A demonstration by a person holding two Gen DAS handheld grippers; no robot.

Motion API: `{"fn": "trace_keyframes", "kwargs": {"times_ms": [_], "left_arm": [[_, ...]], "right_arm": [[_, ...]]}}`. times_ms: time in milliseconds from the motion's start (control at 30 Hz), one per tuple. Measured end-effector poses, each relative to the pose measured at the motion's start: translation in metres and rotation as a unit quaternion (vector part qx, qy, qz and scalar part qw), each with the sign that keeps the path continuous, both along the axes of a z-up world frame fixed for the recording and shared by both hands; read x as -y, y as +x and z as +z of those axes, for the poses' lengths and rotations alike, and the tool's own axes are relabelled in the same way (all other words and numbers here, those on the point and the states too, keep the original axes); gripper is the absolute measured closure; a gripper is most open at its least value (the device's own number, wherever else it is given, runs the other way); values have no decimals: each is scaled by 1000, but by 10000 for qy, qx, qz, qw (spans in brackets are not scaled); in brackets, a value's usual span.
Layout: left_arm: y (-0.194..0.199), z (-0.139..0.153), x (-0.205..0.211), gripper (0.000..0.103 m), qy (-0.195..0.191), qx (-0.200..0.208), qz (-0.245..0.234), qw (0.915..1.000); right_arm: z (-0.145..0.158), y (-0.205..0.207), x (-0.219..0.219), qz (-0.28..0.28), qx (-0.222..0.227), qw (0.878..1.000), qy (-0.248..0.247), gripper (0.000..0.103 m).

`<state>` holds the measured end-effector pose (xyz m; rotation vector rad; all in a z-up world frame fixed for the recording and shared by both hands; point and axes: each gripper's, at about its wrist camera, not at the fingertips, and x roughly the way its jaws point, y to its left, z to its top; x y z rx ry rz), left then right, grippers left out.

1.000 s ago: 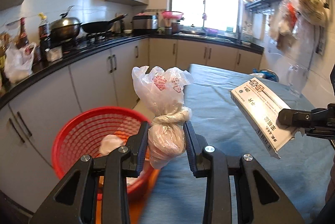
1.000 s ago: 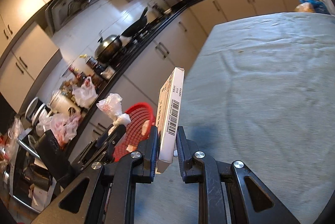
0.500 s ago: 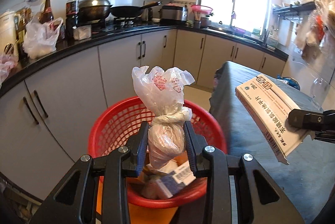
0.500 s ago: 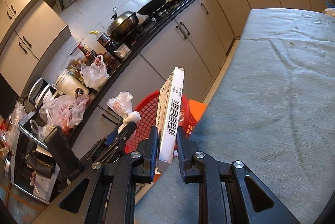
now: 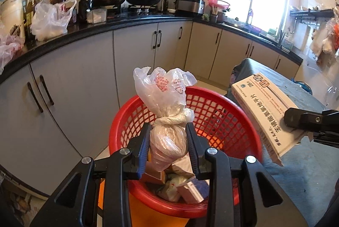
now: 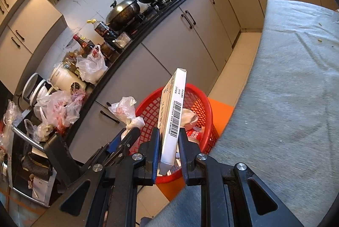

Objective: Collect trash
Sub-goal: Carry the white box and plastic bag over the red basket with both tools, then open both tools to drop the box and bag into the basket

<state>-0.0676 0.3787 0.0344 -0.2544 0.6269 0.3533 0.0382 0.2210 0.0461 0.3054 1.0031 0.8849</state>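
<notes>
left gripper (image 5: 167,142): black, angular arms, blue pads, round silver screws
right gripper (image 6: 169,146): black, same build, silver screws

Red lattice basket (image 5: 222,112), white box (image 6: 172,121)

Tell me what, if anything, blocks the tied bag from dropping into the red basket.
Nothing visible does. The left gripper holds the tied bag right over the open red basket, which already holds some trash but has room.

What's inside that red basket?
The basket holds small boxes and crumpled wrappers. The held bag and left gripper cover the rest.
</notes>
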Motion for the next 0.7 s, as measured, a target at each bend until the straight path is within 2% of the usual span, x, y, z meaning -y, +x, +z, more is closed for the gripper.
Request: {"fn": "trace_keyframes", "kwargs": {"times_ms": [200, 467, 600, 700], "left_arm": [[1, -11, -10, 71, -126, -111, 20, 9999], [3, -17, -10, 70, -177, -181, -10, 9997], [5, -16, -10, 64, -176, -174, -15, 9997], [3, -14, -9, 59, -179, -141, -15, 9997]], "right_arm": [[-16, 5, -27, 26, -83, 9996, -286, 84], [-24, 10, -39, 17, 3, 9989, -466, 80], [-22, 9, -37, -8, 72, 9990, -445, 62], [-19, 8, -33, -31, 77, 9992, -402, 62]]}}
